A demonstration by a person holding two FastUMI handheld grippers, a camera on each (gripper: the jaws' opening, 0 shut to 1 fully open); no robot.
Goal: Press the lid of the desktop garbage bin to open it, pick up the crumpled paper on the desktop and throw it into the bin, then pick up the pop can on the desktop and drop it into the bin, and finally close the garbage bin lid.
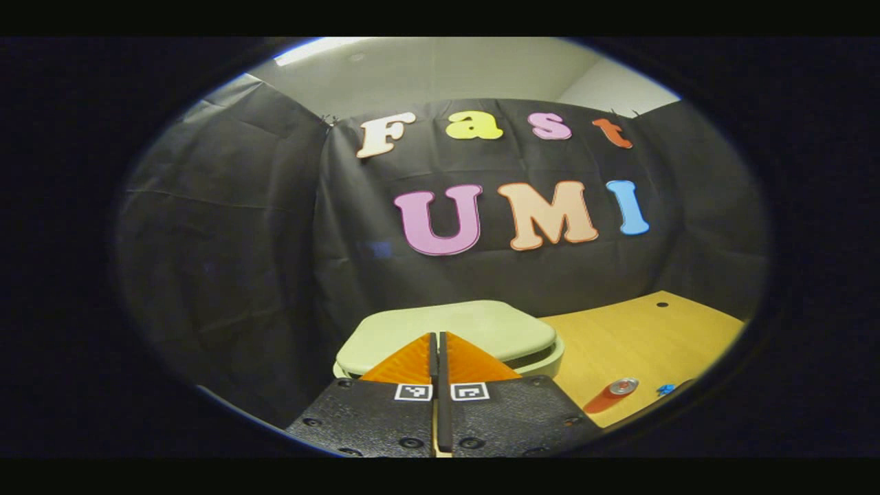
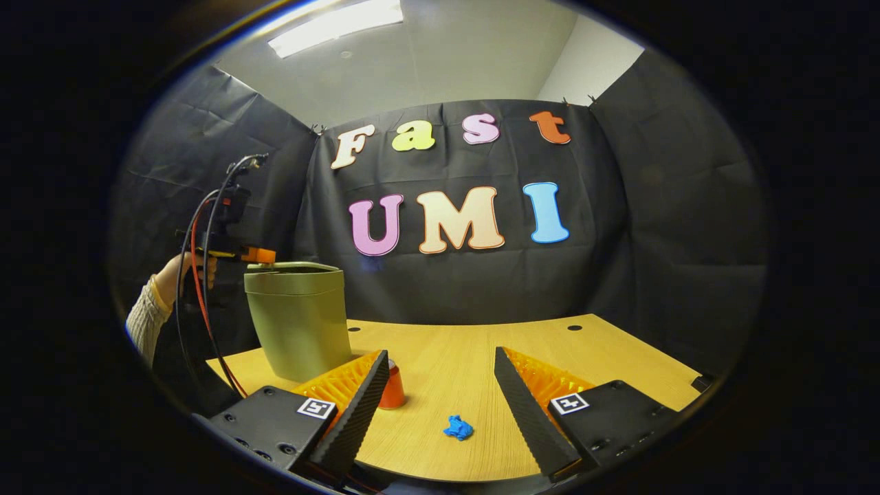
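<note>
The pale green bin (image 2: 299, 320) stands at the table's left end, its lid (image 1: 447, 330) down and flat. My left gripper (image 1: 438, 338) is shut with nothing between its fingers, tips over the near part of the lid; contact is unclear. In the right gripper view, the left gripper (image 2: 260, 256) sits at the lid's edge, held by a hand (image 2: 182, 271). My right gripper (image 2: 440, 357) is open and empty, low over the table. The red pop can (image 2: 393, 388) stands upright beside the bin, partly behind one finger. The blue crumpled paper (image 2: 458, 427) lies between the open fingers, nearer the camera.
The wooden table (image 2: 481, 357) has open surface to the right of the bin, with small holes near its back edge. Black cloth walls close the booth behind and on both sides. Red and black cables (image 2: 199, 302) hang from the left gripper beside the bin.
</note>
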